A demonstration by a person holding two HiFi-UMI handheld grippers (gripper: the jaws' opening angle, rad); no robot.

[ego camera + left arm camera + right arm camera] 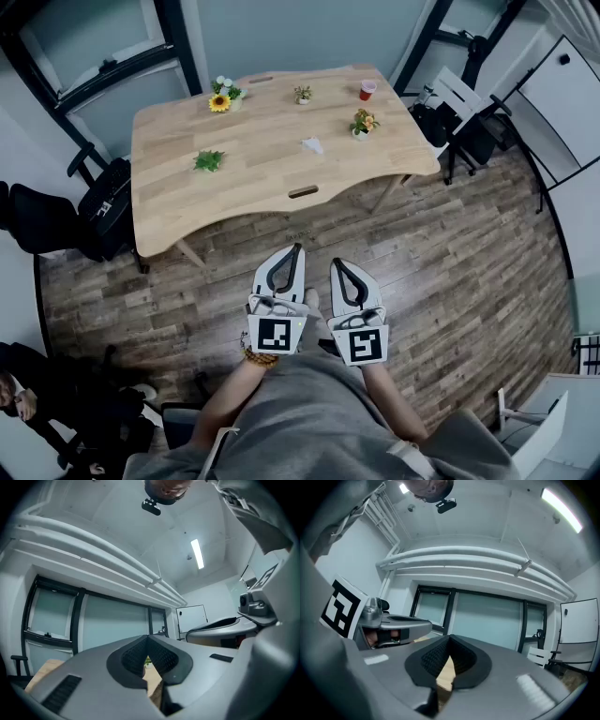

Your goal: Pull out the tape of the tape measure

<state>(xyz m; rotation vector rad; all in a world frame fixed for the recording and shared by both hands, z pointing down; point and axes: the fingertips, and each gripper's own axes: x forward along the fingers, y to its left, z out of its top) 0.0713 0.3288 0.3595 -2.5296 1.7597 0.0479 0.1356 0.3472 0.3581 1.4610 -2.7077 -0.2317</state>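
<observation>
Both grippers are held side by side close to the person's body, over the wooden floor and short of the table (187, 211). The left gripper (298, 247) has its jaws closed tip to tip with nothing between them; in the left gripper view its tips (147, 637) meet above a sliver of tabletop. The right gripper (335, 262) is likewise shut and empty, tips (450, 637) touching. I cannot pick out a tape measure in any view. A small white thing (312, 144) lies near the table's middle, too small to identify.
On the table stand a sunflower pot (220, 100), a small plant (303, 94), a red cup (367, 89), a flower pot (363, 123) and a green sprig (208, 160). A black chair (101, 208) is at the left, a white chair (461, 97) at the right.
</observation>
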